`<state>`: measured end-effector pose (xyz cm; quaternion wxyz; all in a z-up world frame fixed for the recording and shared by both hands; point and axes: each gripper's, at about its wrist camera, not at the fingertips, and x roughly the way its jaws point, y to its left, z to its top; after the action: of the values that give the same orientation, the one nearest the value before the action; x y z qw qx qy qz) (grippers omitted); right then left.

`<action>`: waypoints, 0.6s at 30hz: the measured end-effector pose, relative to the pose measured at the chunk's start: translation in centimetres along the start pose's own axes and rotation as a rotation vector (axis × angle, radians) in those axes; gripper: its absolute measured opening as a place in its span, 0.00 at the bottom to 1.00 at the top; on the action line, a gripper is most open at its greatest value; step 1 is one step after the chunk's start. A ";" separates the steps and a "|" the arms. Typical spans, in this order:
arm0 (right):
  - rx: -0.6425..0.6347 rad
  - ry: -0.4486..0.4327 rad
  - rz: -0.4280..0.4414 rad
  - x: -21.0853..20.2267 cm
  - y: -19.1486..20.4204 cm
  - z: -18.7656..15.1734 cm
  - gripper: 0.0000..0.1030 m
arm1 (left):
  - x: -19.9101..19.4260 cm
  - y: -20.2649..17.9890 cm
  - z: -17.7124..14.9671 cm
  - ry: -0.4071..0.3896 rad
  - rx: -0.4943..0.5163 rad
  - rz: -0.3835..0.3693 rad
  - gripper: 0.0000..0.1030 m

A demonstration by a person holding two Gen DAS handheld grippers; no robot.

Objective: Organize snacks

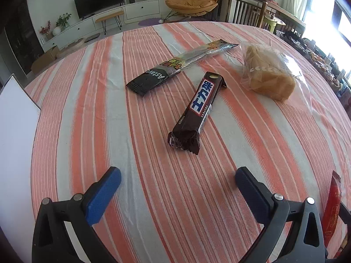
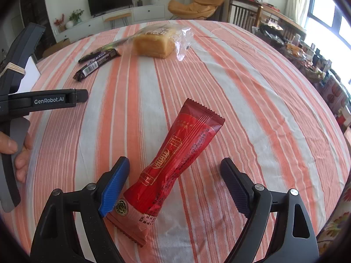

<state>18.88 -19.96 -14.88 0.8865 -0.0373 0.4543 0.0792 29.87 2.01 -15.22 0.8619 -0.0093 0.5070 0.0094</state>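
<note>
The right gripper (image 2: 173, 184) has its fingers spread wide around the near end of a red snack packet (image 2: 173, 164), which lies flat on the striped tablecloth (image 2: 252, 109); the blue pad (image 2: 115, 187) seems to touch or overlap the packet's edge, while the dark pad stands clear. The left gripper (image 1: 177, 182) is likewise spread and holds nothing, aimed at a brown chocolate bar (image 1: 197, 109) a little ahead of it. Beyond that lie a long black-and-silver wafer-stick packet (image 1: 175, 68) and a bagged bread loaf (image 1: 267, 74). This looks like the start of a pick: the right fingers need to close across the red packet before lifting. Where the snacks belong is unclear; only a white board or box edge (image 1: 15, 131) shows at the left, cut off.
</note>
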 end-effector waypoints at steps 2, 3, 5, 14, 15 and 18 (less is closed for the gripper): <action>0.002 -0.004 0.000 0.0 0.0 0.0 0.85 | 0.8 0.4 1.5 0.022 -0.006 0.003 1.00; 0.003 -0.007 0.001 0.1 -0.1 0.1 0.85 | 1.1 0.7 2.1 0.028 -0.011 0.007 1.00; 0.005 -0.012 0.002 0.2 -0.1 0.1 0.86 | 1.6 1.2 3.1 0.033 -0.023 0.013 1.00; 0.004 -0.024 0.006 0.4 -0.2 0.3 0.88 | 1.3 0.2 5.0 -0.056 0.026 -0.006 0.31; 0.004 -0.024 0.007 0.4 -0.2 0.3 0.88 | 1.2 -0.2 4.9 -0.057 0.034 -0.009 0.23; 0.005 -0.024 0.007 0.4 -0.2 0.3 0.88 | 0.7 -1.2 4.1 -0.064 0.047 0.001 0.16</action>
<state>19.35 -20.11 -15.02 0.8918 -0.0327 0.4438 0.0816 33.81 0.94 -13.84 0.8777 0.0116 0.4791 -0.0017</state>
